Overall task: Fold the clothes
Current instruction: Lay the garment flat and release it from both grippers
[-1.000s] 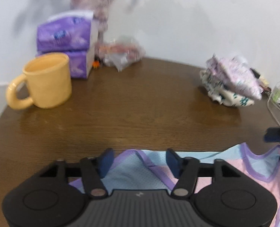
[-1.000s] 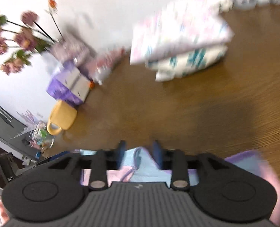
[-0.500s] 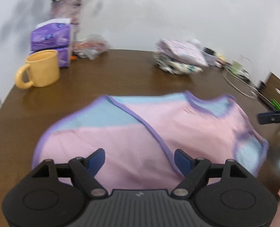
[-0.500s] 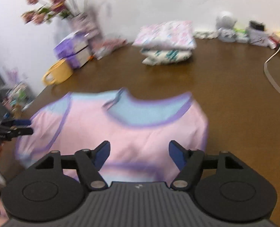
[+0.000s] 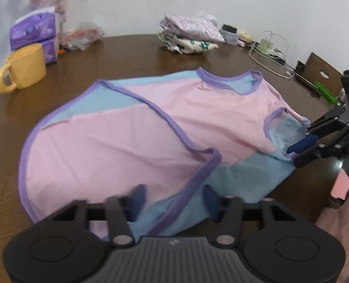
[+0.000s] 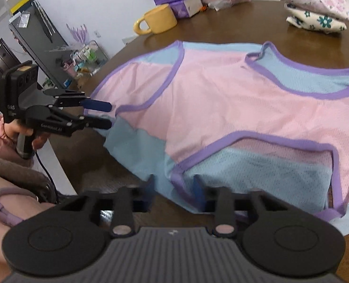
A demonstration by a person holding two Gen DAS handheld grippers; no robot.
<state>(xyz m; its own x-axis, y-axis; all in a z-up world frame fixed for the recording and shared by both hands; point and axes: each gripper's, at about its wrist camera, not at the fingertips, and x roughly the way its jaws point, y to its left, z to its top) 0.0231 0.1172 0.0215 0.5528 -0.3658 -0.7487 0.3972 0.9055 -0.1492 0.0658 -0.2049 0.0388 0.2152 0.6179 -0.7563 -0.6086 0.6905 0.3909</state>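
Pink-and-blue mesh shirt with purple trim (image 5: 132,136) lay spread flat on the brown wooden bench (image 5: 132,54), nearer both cameras than half a second before. Left gripper (image 5: 174,194) and right gripper (image 6: 173,185) had come down to its near edge, jaws apart and narrower than earlier.

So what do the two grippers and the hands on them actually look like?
Both grippers are black with dark blue finger pads. The left gripper has a boxy black top marked "DAS", white lettering on its linkage, a grey handle and a black cable. A bare hand holds it, pink sleeve above. The right gripper looks the same.
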